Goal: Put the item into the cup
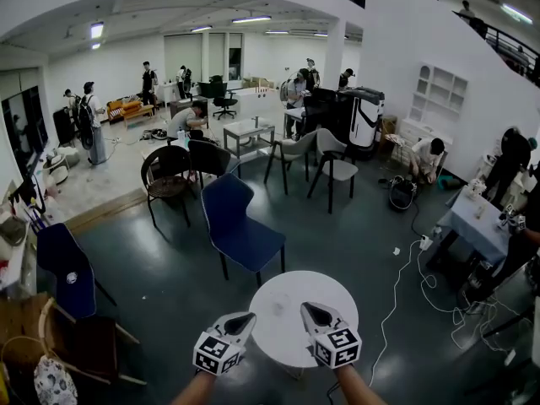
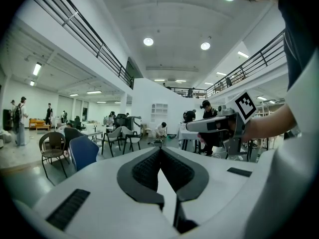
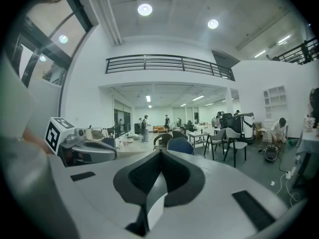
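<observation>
Item: no view shows it, so its place, its long axis and which way it points cannot be told.
Cup: cannot be made out in any view either.
Bench: one round white bench (image 1: 285, 300) on a dark floor; its top shows bare as far as it is seen, and its near edge is hidden behind the two grippers.
Left gripper (image 1: 244, 318): held over the near left edge of the bench, nose pointing away from the person and slightly toward the bench's middle; jaws pressed together with nothing between them.
Right gripper (image 1: 307, 309): held over the near part of the bench, just right of the left one and apart from it, nose pointing away from the person; jaws closed tip to tip, nothing between them.
Marker cubes: two, one on each gripper, at the near ends.
Forearms: two, cut off by the lower edge of the head view.
Chairs: one blue chair (image 1: 240, 226) just beyond the far left edge of the bench; a second blue chair (image 1: 66, 270) well to the left.
Cable: one white cable (image 1: 396, 289) on the floor to the right of the bench.
Background: people and furniture further back, too small to count surely.
</observation>
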